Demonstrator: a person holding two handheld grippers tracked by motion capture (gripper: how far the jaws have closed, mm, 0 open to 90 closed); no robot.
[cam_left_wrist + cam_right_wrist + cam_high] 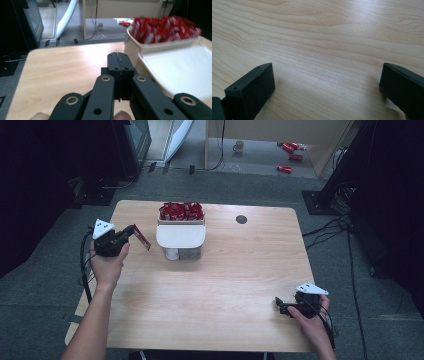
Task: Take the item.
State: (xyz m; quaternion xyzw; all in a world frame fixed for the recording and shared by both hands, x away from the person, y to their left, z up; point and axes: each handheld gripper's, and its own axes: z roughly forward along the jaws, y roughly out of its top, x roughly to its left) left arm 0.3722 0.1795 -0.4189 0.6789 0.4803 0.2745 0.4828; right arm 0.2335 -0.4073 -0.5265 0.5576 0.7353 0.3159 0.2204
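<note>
My left gripper point(135, 232) sits left of the tiered stand point(180, 236) at the table's point(225, 285) far middle, packets point(181, 211) in its upper tray, while my right gripper point(280, 305) is over the near right corner.

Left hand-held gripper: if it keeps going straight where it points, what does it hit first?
Probably the white plastic bin full of red packets. The left hand-held gripper, shut on a thin red packet, points toward its near corner; depth is unclear.

Bare forearms rise from the bottom of the frame; each hand carries black tongs, left point(131, 231) and right point(278, 303), topped by a grey three-cornered plate, black cable trailing, brass-ringed pivots on the arms.
</note>
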